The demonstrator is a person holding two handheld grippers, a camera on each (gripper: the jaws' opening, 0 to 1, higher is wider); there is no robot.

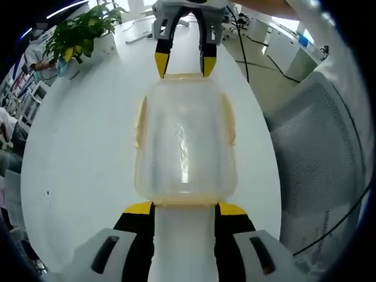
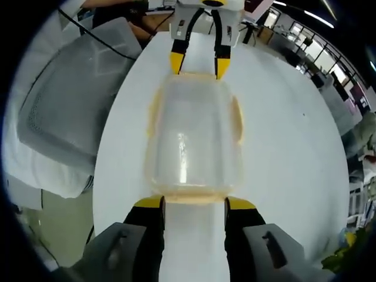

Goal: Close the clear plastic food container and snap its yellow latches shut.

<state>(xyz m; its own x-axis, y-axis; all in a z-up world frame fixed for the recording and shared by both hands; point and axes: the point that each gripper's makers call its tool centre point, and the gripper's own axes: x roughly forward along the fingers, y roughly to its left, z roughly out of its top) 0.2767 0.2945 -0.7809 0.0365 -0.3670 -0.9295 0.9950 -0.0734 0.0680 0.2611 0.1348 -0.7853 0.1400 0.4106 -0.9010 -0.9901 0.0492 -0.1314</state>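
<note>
Facing each other across a white table [image 1: 76,147], two handheld grippers flank a clear plastic food container [image 1: 185,141].

The left gripper [image 1: 185,208] and right gripper [image 2: 195,202] both stand open, yellow tips at opposite short ends of the container, near or perhaps touching it. The lid appears to be on, and yellow latches [image 1: 140,120] run along its sides. A potted plant [image 1: 79,32] stands far off.

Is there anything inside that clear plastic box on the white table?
The box looks empty: the white table shows through its clear lid, with only glare streaks. Its corners are blurred, so something tiny there could escape notice. A tool sits at each end, the left and the right.
</note>
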